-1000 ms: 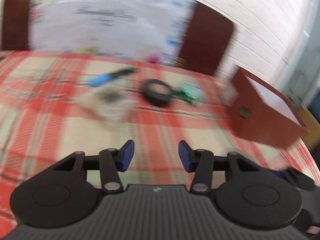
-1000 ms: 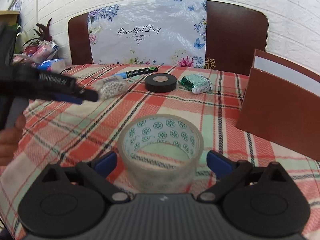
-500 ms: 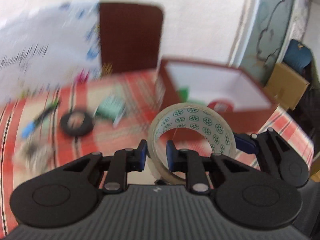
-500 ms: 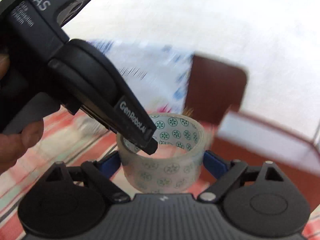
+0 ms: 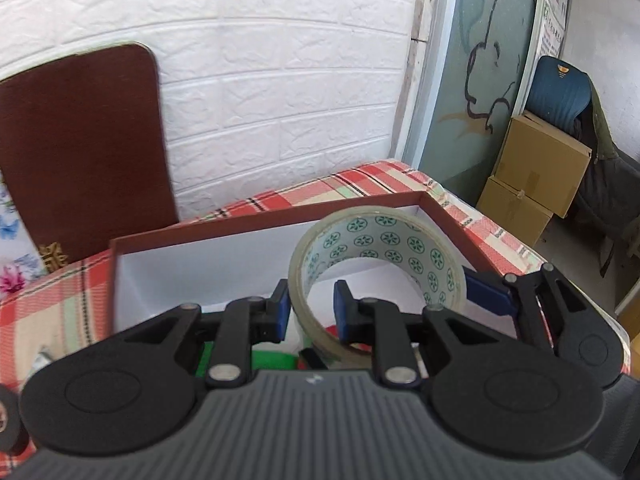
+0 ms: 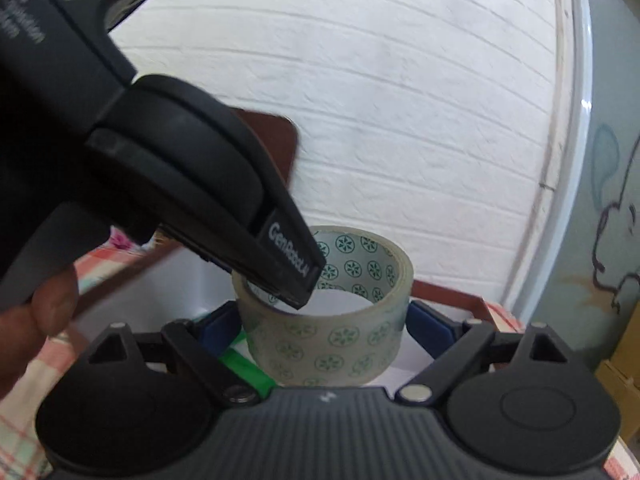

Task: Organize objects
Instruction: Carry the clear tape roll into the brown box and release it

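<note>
A clear tape roll (image 5: 384, 256) with green flower prints on its core hangs over the open red box (image 5: 260, 222) with a white inside. My left gripper (image 5: 310, 312) is shut on the roll's near wall, one finger inside the ring and one outside. My right gripper (image 6: 324, 320) spans the whole roll (image 6: 332, 340) from outside, its blue pads (image 6: 426, 326) against both sides. The left gripper's finger (image 6: 280, 256) crosses the right wrist view from the upper left. Green and red items (image 5: 276, 360) lie inside the box, mostly hidden.
The box stands on a red plaid tablecloth (image 5: 52, 312). A brown chair back (image 5: 80, 148) stands against the white brick wall. A black tape roll (image 5: 6, 420) lies at the far left edge. Cardboard boxes (image 5: 532, 176) stand on the floor at the right.
Both grippers have carried the clear tape roll from the table to above the red box. The left gripper swung in from the table and shut on the roll's wall.
</note>
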Motion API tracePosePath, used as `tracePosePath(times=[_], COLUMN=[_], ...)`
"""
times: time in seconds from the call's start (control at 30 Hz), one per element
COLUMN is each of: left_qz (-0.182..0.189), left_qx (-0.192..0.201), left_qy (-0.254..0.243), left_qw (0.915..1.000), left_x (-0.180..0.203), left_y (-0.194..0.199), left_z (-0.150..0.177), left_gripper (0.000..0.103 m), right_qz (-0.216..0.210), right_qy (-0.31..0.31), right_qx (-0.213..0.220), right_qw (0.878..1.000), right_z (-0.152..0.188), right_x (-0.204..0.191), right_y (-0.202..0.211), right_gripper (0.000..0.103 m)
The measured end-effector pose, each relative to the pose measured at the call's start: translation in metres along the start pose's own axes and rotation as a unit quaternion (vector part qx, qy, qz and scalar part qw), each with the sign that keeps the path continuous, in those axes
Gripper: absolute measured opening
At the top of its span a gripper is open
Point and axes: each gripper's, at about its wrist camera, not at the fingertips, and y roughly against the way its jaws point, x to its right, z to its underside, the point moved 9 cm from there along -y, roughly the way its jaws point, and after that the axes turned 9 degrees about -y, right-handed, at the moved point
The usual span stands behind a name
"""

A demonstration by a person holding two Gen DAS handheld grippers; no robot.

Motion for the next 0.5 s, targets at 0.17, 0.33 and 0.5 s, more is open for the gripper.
tracePosePath(times=[0.17, 0.33, 0.5], left_qz=[-0.024, -0.048, -0.072], left_qx=[-0.016, -0.004, 0.0], left_qy=[-0.002, -0.026, -0.02], left_qw=[0.9996, 0.9985, 0.9972], left_x=[0.003, -0.004, -0.019], left_y=[-0.014, 0.01, 0.047], left_z=[0.001, 0.008, 0.022], left_gripper=[0.046, 0.046, 0.046], right_qz=[0.036, 0.032, 0.021], right_qy=[-0.017, -0.051, -0.075], right_qx=[-0.023, -0.004, 0.011], right_qw=[0.999, 0.998, 0.997], right_z=[0.009, 0.011, 0.013], right_x=[0.024, 0.028, 0.017], right_y=[-0.028, -0.008, 0.024], right_gripper=[0.097, 0.097, 0.097])
